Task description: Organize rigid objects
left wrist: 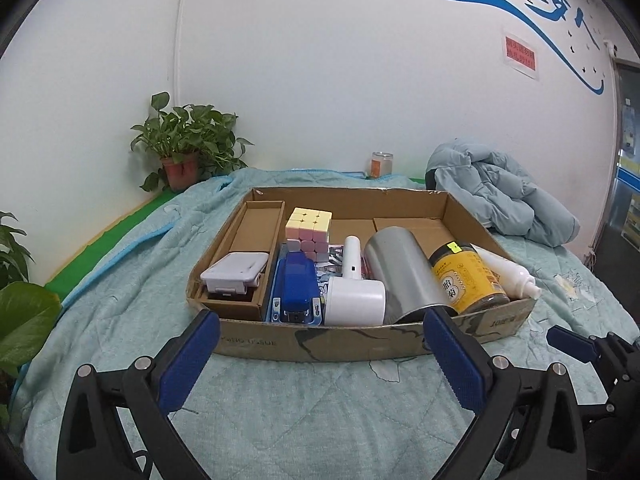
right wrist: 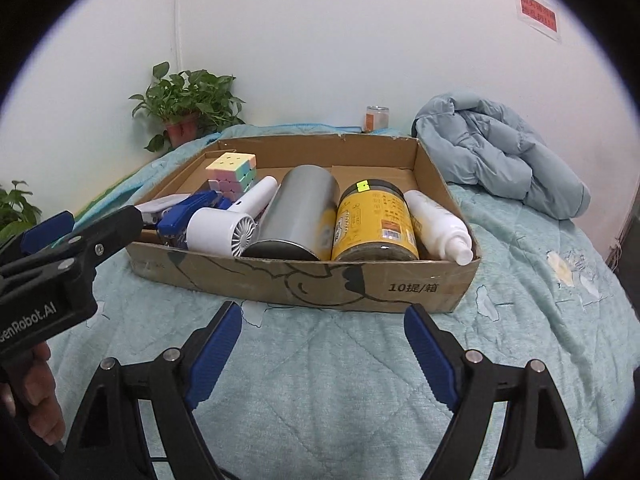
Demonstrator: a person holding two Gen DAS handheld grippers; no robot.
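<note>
A shallow cardboard box [left wrist: 360, 340] [right wrist: 304, 284] lies on the bed. It holds a pastel cube [left wrist: 309, 229] [right wrist: 232, 174], a blue stapler [left wrist: 296, 288] [right wrist: 188, 210], a white hand fan [left wrist: 354, 292] [right wrist: 224, 228], a steel cylinder [left wrist: 400, 272] [right wrist: 296, 212], a yellow jar [left wrist: 466, 280] [right wrist: 372, 220], a white bottle [left wrist: 508, 272] [right wrist: 440, 224] and a white case [left wrist: 236, 274] in an inner tray. My left gripper [left wrist: 320, 344] is open and empty in front of the box. My right gripper [right wrist: 322, 336] is open and empty in front of the box.
A light-blue quilt [left wrist: 280, 400] covers the bed. A folded blue jacket [left wrist: 500, 196] [right wrist: 500, 152] lies right of the box. A potted plant [left wrist: 184, 152] [right wrist: 188, 108] and a small glass jar [left wrist: 380, 164] stand by the wall. More leaves [left wrist: 20, 312] are at the left.
</note>
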